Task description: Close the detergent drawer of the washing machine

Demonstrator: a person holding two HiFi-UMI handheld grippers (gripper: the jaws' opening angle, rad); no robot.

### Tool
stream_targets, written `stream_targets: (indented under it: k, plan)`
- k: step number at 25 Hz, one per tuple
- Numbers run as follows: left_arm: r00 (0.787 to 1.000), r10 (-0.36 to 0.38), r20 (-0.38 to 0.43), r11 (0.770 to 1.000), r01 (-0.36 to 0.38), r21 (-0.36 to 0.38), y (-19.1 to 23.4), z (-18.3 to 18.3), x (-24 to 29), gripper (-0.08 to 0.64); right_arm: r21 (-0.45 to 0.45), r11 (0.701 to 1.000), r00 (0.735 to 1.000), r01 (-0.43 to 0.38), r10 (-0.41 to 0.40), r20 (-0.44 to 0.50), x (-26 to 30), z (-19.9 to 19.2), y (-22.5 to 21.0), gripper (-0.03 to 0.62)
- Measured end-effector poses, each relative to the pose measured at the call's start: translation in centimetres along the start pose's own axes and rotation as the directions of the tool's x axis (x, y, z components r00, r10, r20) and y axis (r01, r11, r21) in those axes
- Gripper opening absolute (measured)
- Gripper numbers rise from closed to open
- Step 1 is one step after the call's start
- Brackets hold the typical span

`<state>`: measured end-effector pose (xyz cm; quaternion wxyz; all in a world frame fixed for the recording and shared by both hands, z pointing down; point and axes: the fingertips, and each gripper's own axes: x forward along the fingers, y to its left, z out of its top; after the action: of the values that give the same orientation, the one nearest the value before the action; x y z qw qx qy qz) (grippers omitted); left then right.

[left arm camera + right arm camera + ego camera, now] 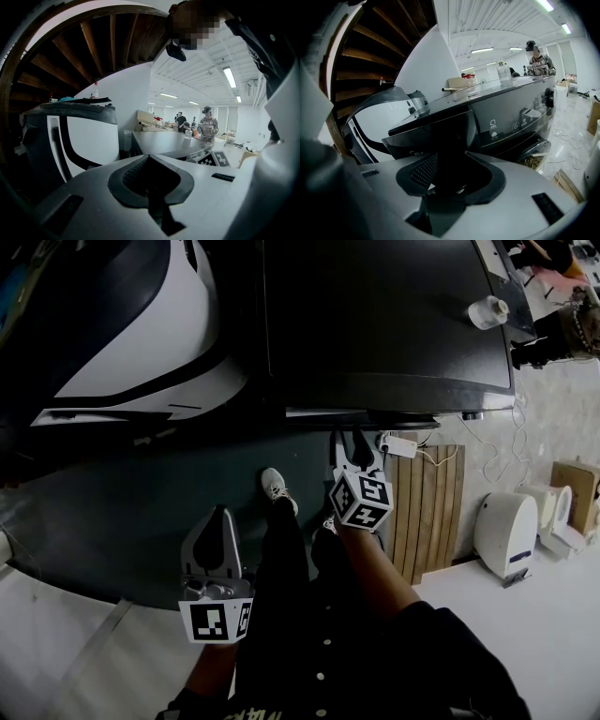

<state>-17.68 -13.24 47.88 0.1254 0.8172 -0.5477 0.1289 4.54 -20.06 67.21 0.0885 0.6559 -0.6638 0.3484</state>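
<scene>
The dark washing machine (pixel 384 324) fills the top of the head view. Its detergent drawer (pixel 436 133) stands pulled out from the front, left of the control panel (pixel 511 122); from above it shows as a pale edge (pixel 323 412). My right gripper (pixel 358 442) points at the machine front just below that edge. Its jaws are apart, and in the right gripper view the drawer's dark face looms right ahead of the right gripper (pixel 450 168). I cannot tell whether they touch. My left gripper (pixel 217 514) hangs back, lower left, tips together and holding nothing; the left gripper (pixel 150 157) faces another machine.
A white and black machine (pixel 141 324) stands left of the washer. A white cup (pixel 487 311) sits on the washer's top. On the floor are a wooden slatted board (pixel 429 507), a white adapter with cable (pixel 398 443) and a white appliance (pixel 506 532). People (pixel 208 126) stand far off.
</scene>
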Motion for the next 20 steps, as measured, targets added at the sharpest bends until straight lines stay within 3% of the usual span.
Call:
stream_targets:
  k: [20]
  plan:
    - [1.000, 0.002, -0.024, 1.000, -0.002, -0.005, 0.9, -0.2, 1.3, 0.015, 0.026, 1.000, 1.000, -0.004, 0.004, 0.007, 1.8, 1.3, 0.2, 0.170]
